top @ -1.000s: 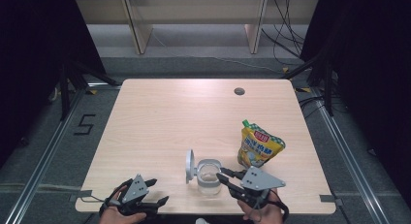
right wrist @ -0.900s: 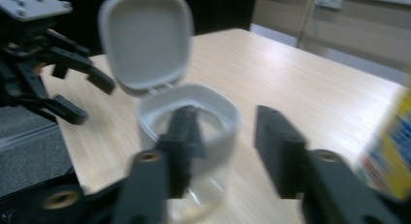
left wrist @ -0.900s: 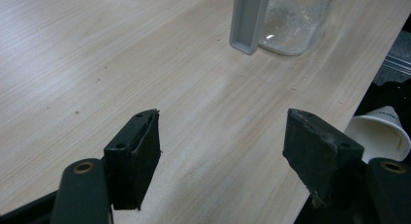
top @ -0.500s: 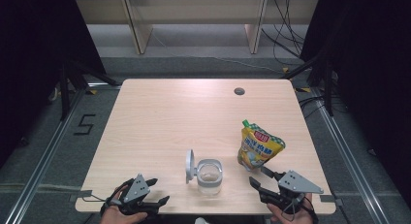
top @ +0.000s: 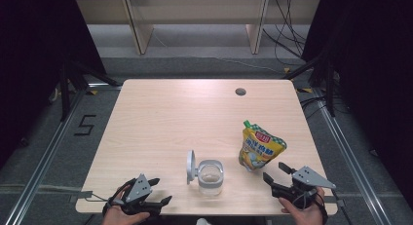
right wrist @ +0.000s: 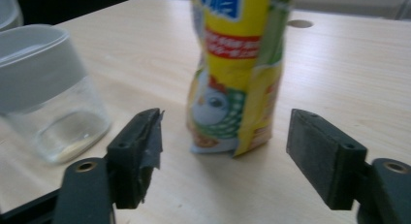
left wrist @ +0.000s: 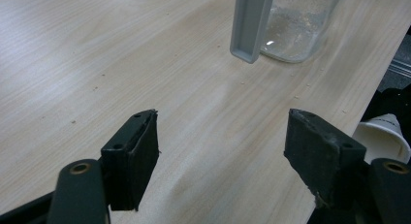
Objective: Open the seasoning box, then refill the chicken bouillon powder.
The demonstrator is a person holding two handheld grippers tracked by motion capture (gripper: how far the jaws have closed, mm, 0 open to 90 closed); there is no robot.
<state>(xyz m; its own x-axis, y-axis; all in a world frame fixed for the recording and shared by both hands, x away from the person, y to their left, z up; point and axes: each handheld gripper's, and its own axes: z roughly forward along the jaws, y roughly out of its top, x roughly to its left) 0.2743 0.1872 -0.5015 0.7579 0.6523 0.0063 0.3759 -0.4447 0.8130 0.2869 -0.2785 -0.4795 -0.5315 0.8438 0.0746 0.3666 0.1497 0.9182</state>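
Far two-thirds of table (top: 160, 113) free; near edge: jar (top: 210, 177) with upright lid (top: 190, 166), pouch (top: 259, 147) standing just beside, narrow gap between them

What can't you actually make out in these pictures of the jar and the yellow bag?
- Yellow pouch: its top is cut off by the upper edge of the right gripper view, and the print is too blurred to read.
- Clear jar: its upper part runs past the top edge of the left gripper view, and its open lid hides part of it.
- White object beyond the table edge: too cut off to identify.
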